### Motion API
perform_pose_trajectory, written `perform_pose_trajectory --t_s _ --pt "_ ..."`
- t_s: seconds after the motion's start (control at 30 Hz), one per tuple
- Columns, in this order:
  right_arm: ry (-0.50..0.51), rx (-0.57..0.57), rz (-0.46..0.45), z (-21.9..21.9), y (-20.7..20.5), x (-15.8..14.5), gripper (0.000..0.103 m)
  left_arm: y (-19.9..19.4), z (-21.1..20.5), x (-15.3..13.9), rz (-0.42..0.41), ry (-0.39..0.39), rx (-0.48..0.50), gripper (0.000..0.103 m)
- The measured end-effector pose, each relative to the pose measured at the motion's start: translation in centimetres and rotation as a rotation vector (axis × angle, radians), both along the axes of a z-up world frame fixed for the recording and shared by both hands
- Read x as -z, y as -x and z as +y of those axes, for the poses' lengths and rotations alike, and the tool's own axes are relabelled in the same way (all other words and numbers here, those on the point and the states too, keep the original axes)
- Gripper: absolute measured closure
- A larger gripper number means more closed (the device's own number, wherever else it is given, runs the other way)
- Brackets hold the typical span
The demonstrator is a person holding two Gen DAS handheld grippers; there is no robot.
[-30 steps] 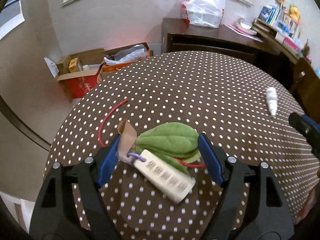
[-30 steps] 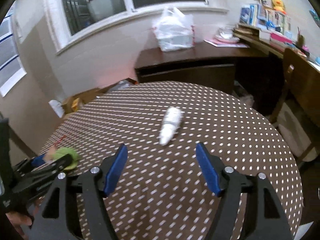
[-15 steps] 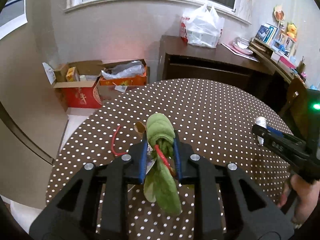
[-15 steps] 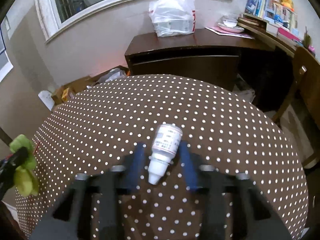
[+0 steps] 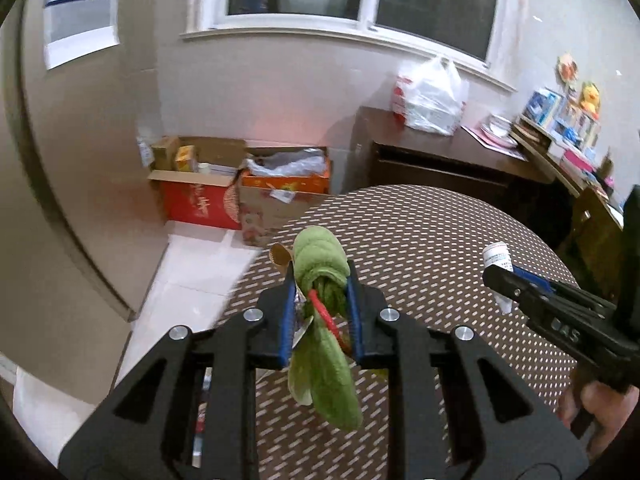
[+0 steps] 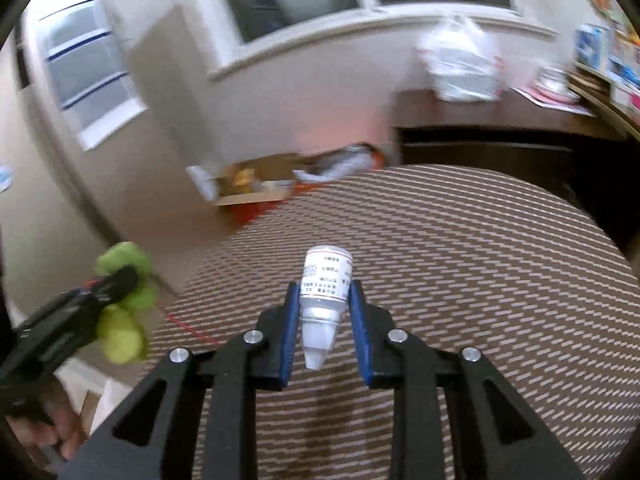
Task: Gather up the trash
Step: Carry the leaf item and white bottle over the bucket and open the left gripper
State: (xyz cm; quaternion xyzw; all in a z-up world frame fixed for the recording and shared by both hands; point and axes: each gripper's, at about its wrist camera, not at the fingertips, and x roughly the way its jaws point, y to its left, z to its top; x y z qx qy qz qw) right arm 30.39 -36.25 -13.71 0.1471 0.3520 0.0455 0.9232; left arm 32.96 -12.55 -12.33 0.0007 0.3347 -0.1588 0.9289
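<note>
The green leaves are bunched up with a red cord and a scrap of brown paper between the blue pads of the left gripper, which is clamped on the bundle and holds it in the air above the near edge of the round dotted table; one long leaf droops down out of the pinch toward the camera. The small white bottle sits between the pads of the right gripper, clamped at its shoulder with the flat bottom pointing away and the cap toward the camera, also lifted clear above the table. So both pieces of trash look picked up, and the step in hand is probably carrying them off to wherever trash goes; no bin shows in either view, though open cardboard boxes stand on the floor by the wall past the table edge. To do the carry well, keep both squeezes firm until each load hangs over its drop spot. The leaf bundle is soft and uneven, so the paper scrap or the hanging leaf could slip out if the hand swings hard. The bottle is smooth and tapered where it is pinched, so it may squirt forward; holding it level and moving steadily should help. The right view is blurred, so fine detail there is unsure.
</note>
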Motion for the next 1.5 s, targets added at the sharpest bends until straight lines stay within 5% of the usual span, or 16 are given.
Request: perform_pose_trajectory --t_s 0.37,0.67,0.93,0.97,1.0,1.03,1.5 --pt "-0.042 -0.274 -0.042 15.7 2.5 -2.4 0.078 4.9 13.5 -0.4 -0.008 0.042 -0.161 0.081" --pt "-0.034 -0.408 -0.004 25.9 2.4 -0.7 0.078 5.6 22.3 3.0 0.072 0.045 -0.263 0.081" --pt "-0.019 -0.424 0.023 29.5 1.4 1.6 0.078 3.7 25.3 6.2 0.131 0.066 -0.284 0.078" --pt "-0.019 -0.419 0.024 29.7 1.1 1.8 0.078 3.4 25.5 6.5 0.136 0.072 -0.283 0.072" --pt "-0.018 -0.416 0.026 29.8 1.0 2.0 0.078 3.0 25.7 6.8 0.144 0.075 -0.283 0.047" --pt "-0.018 -0.414 0.029 29.8 1.0 2.3 0.078 2.7 25.6 7.1 0.152 0.07 -0.289 0.038" --pt "0.002 -0.418 0.06 31.6 0.3 4.0 0.078 3.0 28.1 9.0 0.194 0.111 -0.36 0.035"
